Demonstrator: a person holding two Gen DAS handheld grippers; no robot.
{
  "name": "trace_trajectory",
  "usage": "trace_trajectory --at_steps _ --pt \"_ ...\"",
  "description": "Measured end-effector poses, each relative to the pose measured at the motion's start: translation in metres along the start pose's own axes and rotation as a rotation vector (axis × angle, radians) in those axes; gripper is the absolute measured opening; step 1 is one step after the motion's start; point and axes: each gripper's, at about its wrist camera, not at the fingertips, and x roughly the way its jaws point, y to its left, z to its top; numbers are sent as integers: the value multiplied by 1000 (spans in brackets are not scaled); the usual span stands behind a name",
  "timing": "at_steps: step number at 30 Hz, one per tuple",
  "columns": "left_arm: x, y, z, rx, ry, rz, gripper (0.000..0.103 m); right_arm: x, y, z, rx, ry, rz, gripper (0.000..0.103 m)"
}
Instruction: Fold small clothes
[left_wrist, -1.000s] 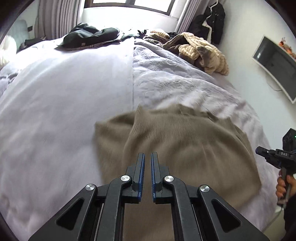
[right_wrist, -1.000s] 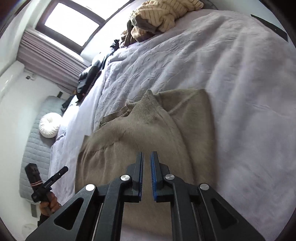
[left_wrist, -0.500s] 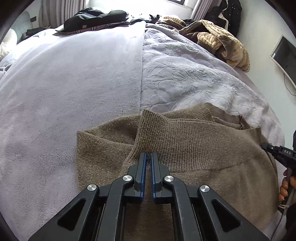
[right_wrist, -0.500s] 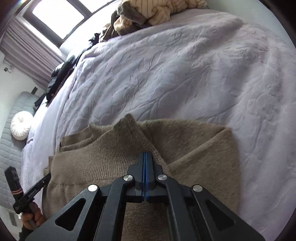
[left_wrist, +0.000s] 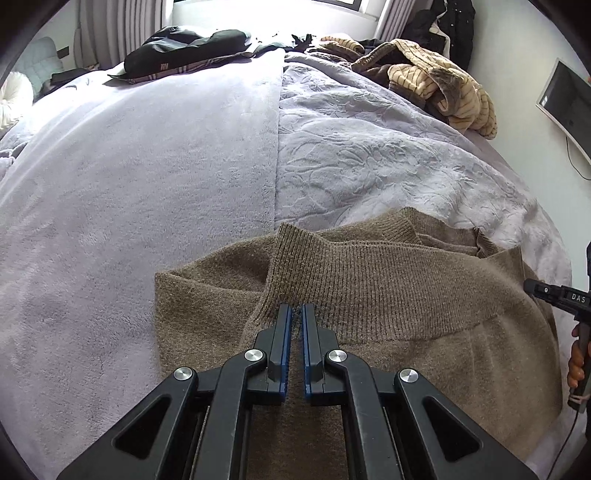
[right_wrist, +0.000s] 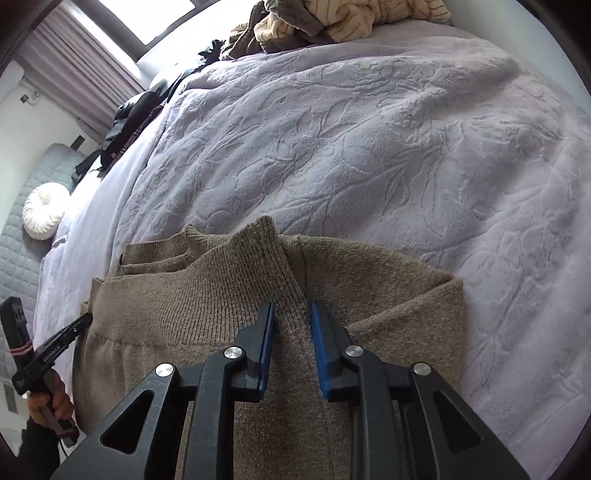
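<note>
A brown knit sweater (left_wrist: 406, 295) lies folded on the lilac bed cover, its ribbed hem (left_wrist: 351, 266) laid over the lower layer. My left gripper (left_wrist: 296, 308) is low over the left end of that hem, shut, with knit pinched between its blue pads. In the right wrist view the sweater (right_wrist: 184, 302) shows its right end. There my right gripper (right_wrist: 291, 306) has its jaws opening, and the ribbed band lies loose between the pads without being pressed. Each view catches the other gripper at its edge: the right one (left_wrist: 554, 295), the left one (right_wrist: 51, 350).
The bed cover (left_wrist: 147, 184) stretches wide beyond the sweater, smooth on the left, embossed on the right (right_wrist: 369, 147). A striped beige heap of clothes (left_wrist: 443, 85) and dark garments (left_wrist: 184, 48) lie at the far end. A white round cushion (right_wrist: 42, 216) sits by the headboard. A screen (left_wrist: 565, 107) hangs on the wall.
Both grippers came down and forward, bringing the ribbed hem onto the sweater's lower layer. The right jaws closed tight half a second ago and have now parted. The left jaws stayed as they were.
</note>
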Motion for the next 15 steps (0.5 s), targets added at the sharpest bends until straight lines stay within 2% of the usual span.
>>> trace_trajectory --at_steps 2,3,4,6,7,8,10,12,13,15 --pt "-2 -1 0 -1 -6 -2 7 0 1 2 -23 -11 -1 24" --pt "-2 -1 0 0 -11 -2 7 3 1 3 -37 2 6 27" --pt "-2 -2 0 3 -12 1 7 9 5 3 -55 27 16 35" --pt "1 -5 0 12 -3 18 7 14 15 2 -97 43 -2 36" --pt "1 -5 -1 14 -6 24 6 13 19 1 -117 30 -38 19" --pt "-1 -6 -1 16 -10 25 7 6 24 0 -131 -10 -85 10" --pt "-1 -7 -2 32 -16 36 7 -4 22 0 -115 -64 -102 10" --pt "6 -4 -4 37 -5 53 6 4 5 1 -52 -37 -121 8" --pt "9 -2 -5 35 0 51 6 8 -4 0 -6 -18 -91 9" --pt "6 3 -4 3 2 31 6 4 -19 -2 88 -34 -13 9"
